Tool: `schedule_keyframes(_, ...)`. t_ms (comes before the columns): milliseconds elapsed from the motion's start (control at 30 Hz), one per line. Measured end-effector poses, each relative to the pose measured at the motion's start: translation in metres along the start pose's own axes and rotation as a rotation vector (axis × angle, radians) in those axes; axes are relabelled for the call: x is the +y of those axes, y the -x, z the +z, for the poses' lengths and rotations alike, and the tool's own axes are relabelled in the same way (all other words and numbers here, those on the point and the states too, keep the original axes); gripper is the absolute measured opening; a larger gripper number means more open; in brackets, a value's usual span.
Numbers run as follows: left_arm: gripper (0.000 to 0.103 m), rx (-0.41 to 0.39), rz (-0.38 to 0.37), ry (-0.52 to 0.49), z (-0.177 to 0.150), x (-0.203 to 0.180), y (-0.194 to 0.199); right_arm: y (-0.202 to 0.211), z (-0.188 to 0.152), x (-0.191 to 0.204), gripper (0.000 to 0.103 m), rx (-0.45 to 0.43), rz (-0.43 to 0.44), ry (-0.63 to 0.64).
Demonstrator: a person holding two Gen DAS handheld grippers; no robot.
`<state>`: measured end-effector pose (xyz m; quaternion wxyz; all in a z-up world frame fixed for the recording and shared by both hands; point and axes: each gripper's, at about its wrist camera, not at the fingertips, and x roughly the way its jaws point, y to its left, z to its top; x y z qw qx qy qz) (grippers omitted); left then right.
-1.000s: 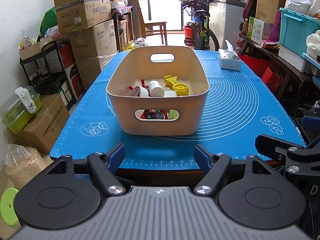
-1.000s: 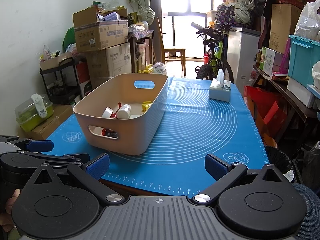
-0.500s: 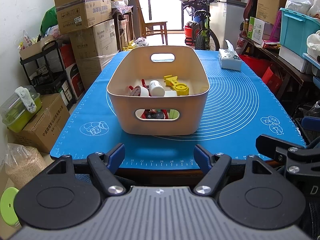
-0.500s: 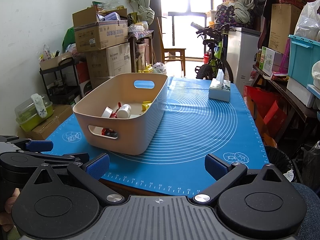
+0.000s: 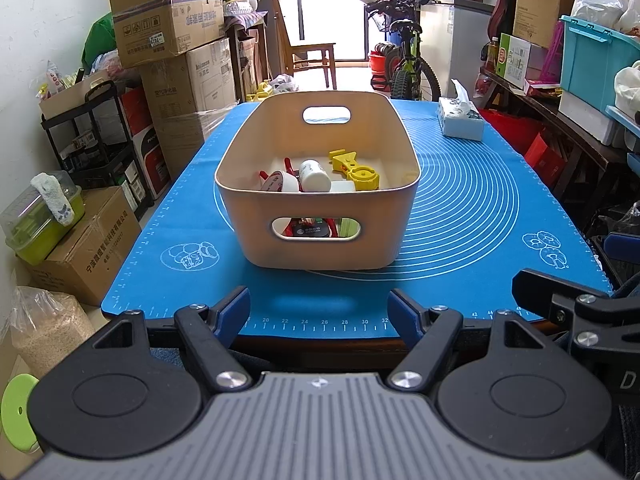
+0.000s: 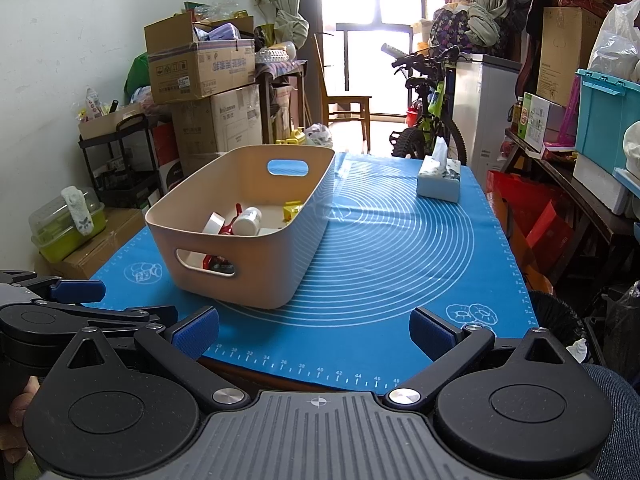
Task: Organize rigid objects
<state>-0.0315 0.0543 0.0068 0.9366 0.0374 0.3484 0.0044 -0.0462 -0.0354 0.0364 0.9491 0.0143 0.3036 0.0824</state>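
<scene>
Holding both grippers, left (image 5: 319, 312) and right (image 6: 314, 330), jaws apart and empty, I see tissue box (image 6: 439, 180) beyond bin (image 5: 316, 216) on blue mat (image 5: 460, 216).

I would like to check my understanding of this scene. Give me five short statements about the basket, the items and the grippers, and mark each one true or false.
1. The beige basket stands on the blue mat. True.
2. The white bottle lies on the mat beside the basket. False: it lies inside the basket.
3. The left gripper is shut on a yellow part. False: its jaws are open with nothing between them; the yellow part is in the basket.
4. The tissue box sits on the mat, apart from the basket. True.
5. The right gripper holds the basket by its handle. False: it is open, short of the basket.
</scene>
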Motion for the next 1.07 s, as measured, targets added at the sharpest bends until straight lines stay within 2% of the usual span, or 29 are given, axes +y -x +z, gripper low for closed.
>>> schedule_keyframes(1067, 0.076, 0.000, 0.000, 0.000, -0.0007, 0.0021, 0.0001, 0.0007, -0.0006, -0.0009, 0.101, 0.004, -0.002, 0.003)
